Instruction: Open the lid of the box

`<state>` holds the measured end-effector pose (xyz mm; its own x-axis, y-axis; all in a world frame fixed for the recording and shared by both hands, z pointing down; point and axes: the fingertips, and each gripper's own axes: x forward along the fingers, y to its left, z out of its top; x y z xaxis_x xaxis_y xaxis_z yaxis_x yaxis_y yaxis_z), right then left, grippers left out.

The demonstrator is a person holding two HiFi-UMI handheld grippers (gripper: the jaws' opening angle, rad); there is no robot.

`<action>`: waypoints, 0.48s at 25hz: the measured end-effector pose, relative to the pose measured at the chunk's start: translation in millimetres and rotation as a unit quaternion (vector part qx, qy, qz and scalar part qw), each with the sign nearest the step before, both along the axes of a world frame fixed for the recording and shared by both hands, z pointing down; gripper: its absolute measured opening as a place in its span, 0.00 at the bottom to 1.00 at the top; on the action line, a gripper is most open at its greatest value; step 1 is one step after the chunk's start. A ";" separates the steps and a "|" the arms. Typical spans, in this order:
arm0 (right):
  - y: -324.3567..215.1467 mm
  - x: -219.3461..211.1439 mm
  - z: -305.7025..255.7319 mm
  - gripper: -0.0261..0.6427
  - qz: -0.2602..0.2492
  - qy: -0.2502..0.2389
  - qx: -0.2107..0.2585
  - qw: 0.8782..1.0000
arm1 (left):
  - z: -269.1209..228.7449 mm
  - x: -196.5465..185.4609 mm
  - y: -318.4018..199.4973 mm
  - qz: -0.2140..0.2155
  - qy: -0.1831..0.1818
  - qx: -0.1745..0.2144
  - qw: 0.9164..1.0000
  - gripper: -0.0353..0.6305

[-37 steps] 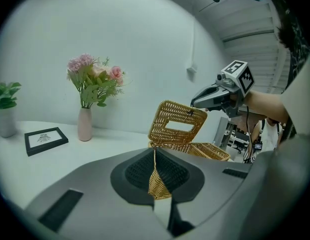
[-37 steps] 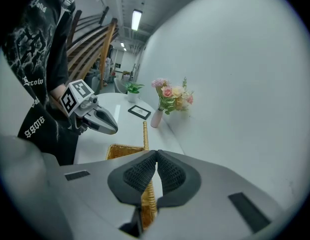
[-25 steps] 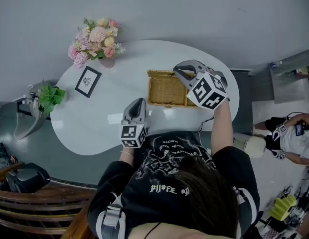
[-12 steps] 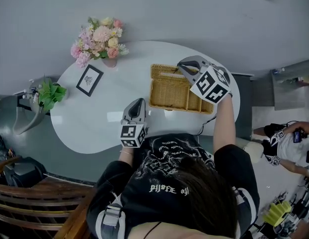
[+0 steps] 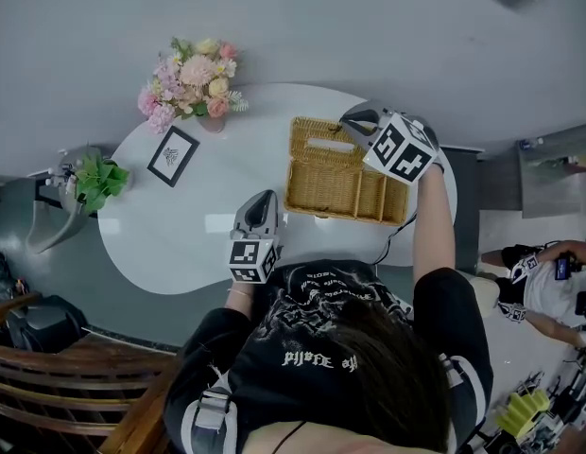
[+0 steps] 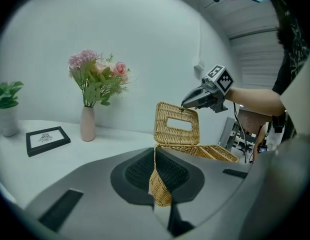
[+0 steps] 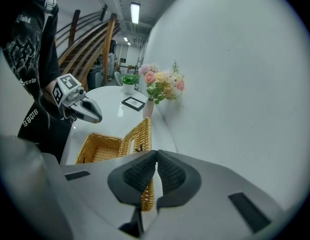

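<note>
Woven yellow wicker box (image 5: pixel 345 185) sits on the right part of the white oval surface (image 5: pixel 180 235), with its slotted wicker lid (image 6: pixel 177 124) standing near vertical. Left gripper (image 6: pixel 155 151) is clamped on the box's near corner wall (an anchor, since the box looks light and would slide). Right gripper (image 7: pixel 156 154) is pinched on the lid's free edge. The weave looks stiff but crushable, so hold the rim and go easy.
</note>
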<state>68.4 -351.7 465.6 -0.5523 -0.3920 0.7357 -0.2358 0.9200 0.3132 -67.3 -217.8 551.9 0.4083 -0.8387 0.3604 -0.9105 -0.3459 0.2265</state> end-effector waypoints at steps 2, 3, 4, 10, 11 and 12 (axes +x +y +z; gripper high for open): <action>-3.9 -0.1 2.2 0.09 -0.003 -0.001 -0.006 1.000 | 0.2 -0.8 -2.2 -0.002 0.000 -0.001 1.000 0.09; -5.7 0.0 3.4 0.09 -0.003 -0.003 -0.009 1.000 | 0.1 -1.5 -3.5 -0.004 0.000 0.000 1.000 0.09; -7.3 0.3 4.5 0.09 -0.002 -0.006 -0.012 1.000 | 0.2 -2.3 -4.5 -0.006 0.000 -0.001 1.000 0.09; -18.0 5.1 14.2 0.09 0.001 -0.015 -0.034 0.999 | 1.0 -1.7 -7.7 -0.005 -0.001 -0.004 1.000 0.09; -20.1 4.0 15.2 0.09 -0.001 -0.019 -0.037 0.999 | 2.2 -1.9 -7.8 -0.004 -0.002 -0.005 1.000 0.09; -22.2 3.2 16.8 0.09 -0.001 -0.021 -0.040 0.999 | 3.4 -2.1 -8.1 -0.003 -0.004 -0.007 1.000 0.09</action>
